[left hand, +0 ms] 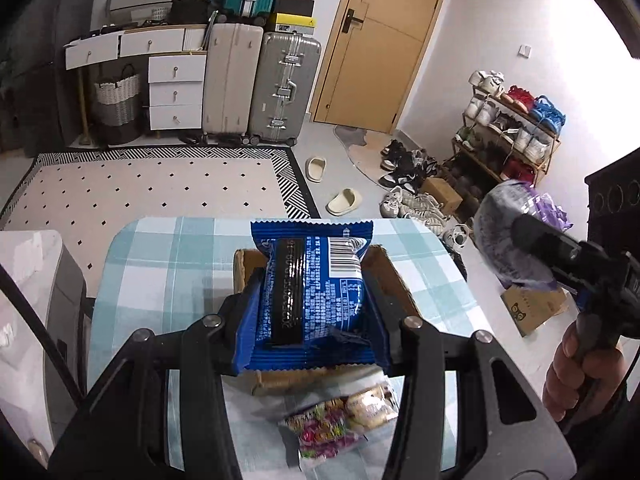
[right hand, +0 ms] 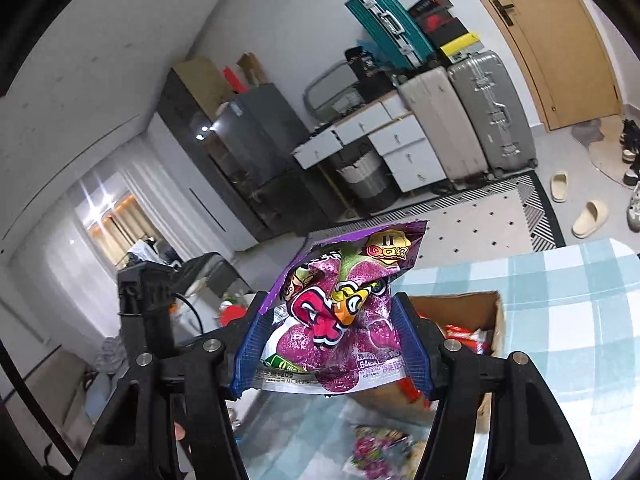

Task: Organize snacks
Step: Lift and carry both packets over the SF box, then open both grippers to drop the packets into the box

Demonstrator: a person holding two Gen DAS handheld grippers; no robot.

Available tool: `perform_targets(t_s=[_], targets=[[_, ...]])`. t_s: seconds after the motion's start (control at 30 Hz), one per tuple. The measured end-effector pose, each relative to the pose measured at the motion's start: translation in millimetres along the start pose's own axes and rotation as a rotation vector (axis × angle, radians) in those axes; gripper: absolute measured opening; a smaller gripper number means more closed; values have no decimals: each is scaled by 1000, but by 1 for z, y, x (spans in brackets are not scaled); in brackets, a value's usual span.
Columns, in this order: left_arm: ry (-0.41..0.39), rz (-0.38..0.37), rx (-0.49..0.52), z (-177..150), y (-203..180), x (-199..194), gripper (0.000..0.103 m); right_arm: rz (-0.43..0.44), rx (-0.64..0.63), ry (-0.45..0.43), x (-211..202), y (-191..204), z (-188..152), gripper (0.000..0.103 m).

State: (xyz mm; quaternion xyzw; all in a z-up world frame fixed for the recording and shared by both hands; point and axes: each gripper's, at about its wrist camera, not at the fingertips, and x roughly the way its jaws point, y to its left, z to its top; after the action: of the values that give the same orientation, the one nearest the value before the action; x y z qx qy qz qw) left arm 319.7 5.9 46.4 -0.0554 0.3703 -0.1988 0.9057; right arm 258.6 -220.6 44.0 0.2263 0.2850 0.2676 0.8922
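My left gripper [left hand: 312, 300] is shut on a blue snack packet [left hand: 316, 292], held above an open cardboard box [left hand: 394, 276] on the checked tablecloth. My right gripper [right hand: 334, 316] is shut on a purple candy bag [right hand: 340, 312], lifted over the table's left side. The same cardboard box [right hand: 480, 312] lies below right of it, with red packets inside. In the left wrist view the right gripper [left hand: 532, 240] shows at the far right with the purple bag [left hand: 504, 236] in it and a hand on its handle. More small snack bags [left hand: 344, 424] lie on the table near me.
The table [left hand: 160, 264] carries a blue and white checked cloth. Beyond it lie a dotted rug [left hand: 140, 192], slippers [left hand: 344, 202], suitcases [left hand: 284, 88], a drawer unit [left hand: 176, 92], a shoe rack [left hand: 512, 128] and a wooden door [left hand: 384, 40]. Another cardboard box [left hand: 528, 304] stands on the floor at right.
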Motion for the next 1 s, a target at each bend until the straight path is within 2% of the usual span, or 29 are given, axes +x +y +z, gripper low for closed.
perform_targets(t_s=[0.17, 0.47, 0.7, 0.87, 1.0], targets=[[67, 3, -18, 11, 3, 52, 43, -55, -14, 52, 35, -20, 7, 62], [151, 33, -6, -2, 8, 121, 43, -130, -11, 127, 79, -64, -7, 62], [180, 32, -26, -11, 16, 147, 43, -150, -9, 172, 101, -85, -15, 62], [170, 62, -16, -16, 16, 154, 43, -162, -17, 196, 112, -90, -20, 62], [179, 57, -12, -17, 14, 160, 43, -173, -30, 211, 118, -92, -25, 62]])
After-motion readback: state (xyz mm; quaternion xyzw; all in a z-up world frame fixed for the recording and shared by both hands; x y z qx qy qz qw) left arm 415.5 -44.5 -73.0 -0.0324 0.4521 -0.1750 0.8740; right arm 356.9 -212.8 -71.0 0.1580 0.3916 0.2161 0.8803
